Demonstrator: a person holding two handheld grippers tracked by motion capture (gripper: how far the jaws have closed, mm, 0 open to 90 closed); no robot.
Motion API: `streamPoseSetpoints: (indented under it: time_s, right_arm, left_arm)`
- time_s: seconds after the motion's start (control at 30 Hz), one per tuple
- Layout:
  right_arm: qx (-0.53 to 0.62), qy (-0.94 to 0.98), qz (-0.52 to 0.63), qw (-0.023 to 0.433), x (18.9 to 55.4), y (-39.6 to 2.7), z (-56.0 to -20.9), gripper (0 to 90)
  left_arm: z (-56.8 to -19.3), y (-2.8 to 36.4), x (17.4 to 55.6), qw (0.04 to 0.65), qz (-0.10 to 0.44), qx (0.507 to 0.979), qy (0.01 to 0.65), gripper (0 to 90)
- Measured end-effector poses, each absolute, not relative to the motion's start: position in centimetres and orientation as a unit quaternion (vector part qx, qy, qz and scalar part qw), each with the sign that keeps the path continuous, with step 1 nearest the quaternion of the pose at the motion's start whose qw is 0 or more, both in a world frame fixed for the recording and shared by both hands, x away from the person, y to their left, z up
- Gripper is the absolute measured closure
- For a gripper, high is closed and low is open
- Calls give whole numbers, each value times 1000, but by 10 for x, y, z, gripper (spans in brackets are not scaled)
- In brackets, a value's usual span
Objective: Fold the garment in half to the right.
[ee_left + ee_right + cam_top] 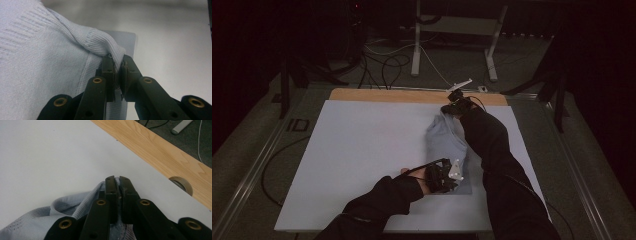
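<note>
On the white bench (pixel 362 150), seen from above, a pale blue sweater (pixel 447 142) is stretched between both tools. Its ribbed hem is pinched by the left tool (pixel 117 75); the right tool (pixel 117 195) is clamped on fabric, so tension should be kept even

A pale blue knit sweater (pixel 447 145) is bunched lengthwise on the white sheet (pixel 362 150). Its ends are pinched.

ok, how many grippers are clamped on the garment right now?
2. The left gripper pinches the near end of the light blue knit garment; the right gripper pinches its far end, near the wooden table edge.
</note>
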State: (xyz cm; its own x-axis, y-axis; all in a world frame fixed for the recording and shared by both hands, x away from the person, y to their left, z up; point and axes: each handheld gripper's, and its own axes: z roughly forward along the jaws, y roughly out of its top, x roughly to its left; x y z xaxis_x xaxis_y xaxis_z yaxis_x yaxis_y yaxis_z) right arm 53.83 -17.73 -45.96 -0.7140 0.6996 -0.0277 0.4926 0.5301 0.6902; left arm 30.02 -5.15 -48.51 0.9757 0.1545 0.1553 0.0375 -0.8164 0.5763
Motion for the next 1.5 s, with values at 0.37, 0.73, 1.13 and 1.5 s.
streamPoseSetpoints:
  time_s: [0.37, 0.73, 1.13, 1.5]
  right_arm:
    - [352, 852, 355, 151, 539, -179, -454, 446]
    - [366, 841, 373, 139, 536, -192, -452, 107]
    - [357, 844, 380, 129, 531, -186, -453, 103]
    - [353, 844, 385, 125, 526, -184, -455, 104]
  left_arm:
    - [-490, -63, 307, 302, 69, 949, 56, 731]
    - [-484, -63, 305, 316, 45, 946, 52, 480]
    - [-479, -59, 302, 318, 43, 946, 42, 475]
    - [-476, -53, 301, 324, 36, 944, 42, 452]
